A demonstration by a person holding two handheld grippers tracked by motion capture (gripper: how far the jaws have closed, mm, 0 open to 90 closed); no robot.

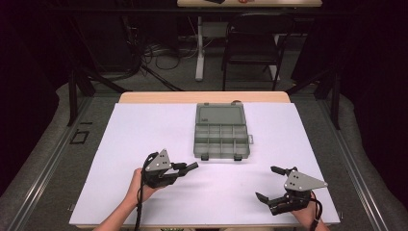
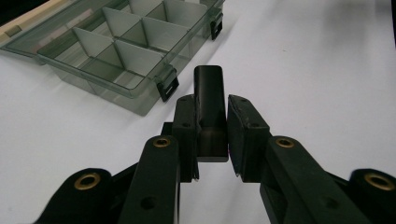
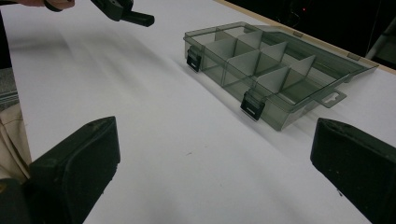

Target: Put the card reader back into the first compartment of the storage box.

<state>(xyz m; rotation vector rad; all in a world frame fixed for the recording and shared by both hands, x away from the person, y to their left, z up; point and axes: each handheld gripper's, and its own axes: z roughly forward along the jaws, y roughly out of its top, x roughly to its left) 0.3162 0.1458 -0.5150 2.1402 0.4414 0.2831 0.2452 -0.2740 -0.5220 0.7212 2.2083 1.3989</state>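
The left gripper clamps a black block just short of the open box; the right gripper waits released, also near it. Next, I judge: carry the block over a compartment and release it.

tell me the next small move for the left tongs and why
Probably carry the left tongs forward to the organizer box. They are shut on a small black block, the box lies open with bare compartments just ahead, and its two front latches hang loose. The right tongs stand open, apart from the box.
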